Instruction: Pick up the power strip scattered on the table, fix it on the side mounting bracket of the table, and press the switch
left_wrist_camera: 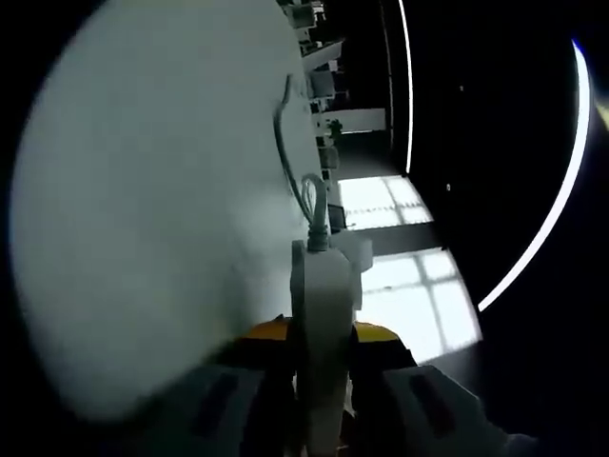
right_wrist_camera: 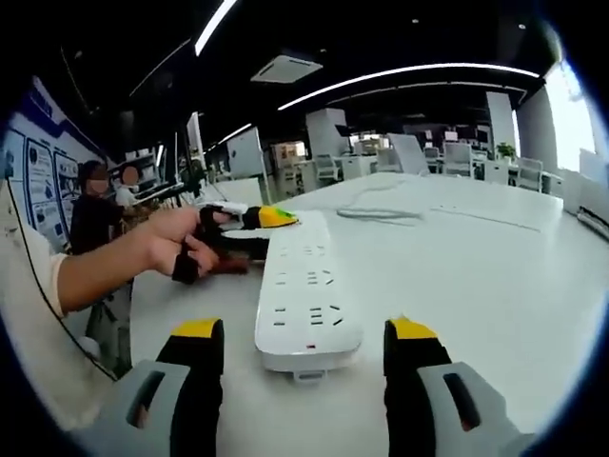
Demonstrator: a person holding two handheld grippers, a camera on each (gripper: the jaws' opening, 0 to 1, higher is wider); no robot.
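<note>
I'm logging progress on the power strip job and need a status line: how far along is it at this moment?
Done: the power strip is gripped at one end by the left gripper, shut on it. In hand: the right gripper hangs open at the strip's near end, and whether the strip is lifted off the white table can't be told. Left: mounting it on the side bracket and pressing the switch.

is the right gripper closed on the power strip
No, the right gripper is open, its jaws standing apart on either side of the power strip.

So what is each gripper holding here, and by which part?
The left gripper clamps the power strip across its width at the cable end. The right gripper is open around the strip's switch end, holding nothing.
</note>
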